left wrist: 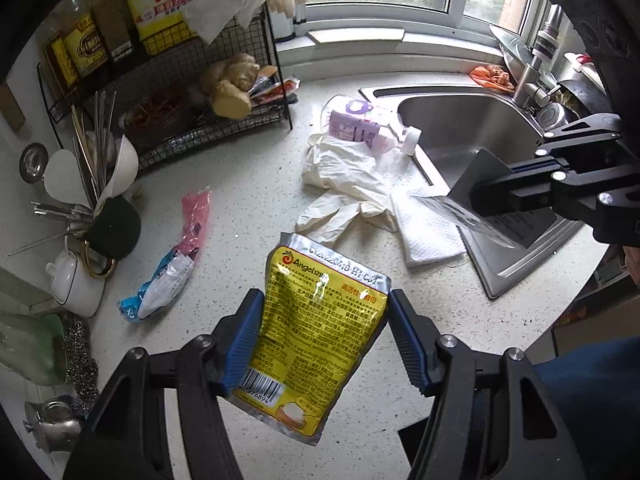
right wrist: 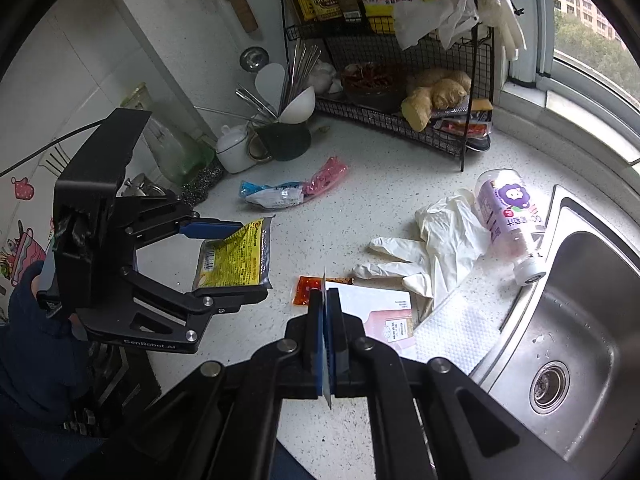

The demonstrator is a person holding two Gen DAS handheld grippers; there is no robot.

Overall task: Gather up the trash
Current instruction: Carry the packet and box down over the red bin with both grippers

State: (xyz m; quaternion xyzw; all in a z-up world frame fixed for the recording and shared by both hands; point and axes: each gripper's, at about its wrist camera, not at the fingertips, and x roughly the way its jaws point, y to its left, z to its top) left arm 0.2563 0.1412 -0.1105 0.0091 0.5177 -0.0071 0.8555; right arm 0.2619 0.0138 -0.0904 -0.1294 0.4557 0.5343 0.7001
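My left gripper [left wrist: 326,332] is shut on a yellow yeast packet [left wrist: 320,320] and holds it above the counter; it also shows in the right wrist view [right wrist: 236,258]. My right gripper [right wrist: 325,300] is shut on a thin clear wrapper [right wrist: 326,388], seen edge-on; it shows in the left wrist view [left wrist: 460,212]. On the counter lie a blue, white and pink wrapper [left wrist: 168,272], white gloves [left wrist: 344,184], a purple bottle [left wrist: 360,128], a red sauce sachet [right wrist: 306,290] and a pink-and-white packet [right wrist: 384,316].
A steel sink [right wrist: 568,320] is at the right, with a white paper towel [left wrist: 428,232] at its edge. A black wire rack [left wrist: 180,92] with ginger and sauces stands at the back. A utensil holder [left wrist: 108,220] and white pot [left wrist: 74,280] stand at the left.
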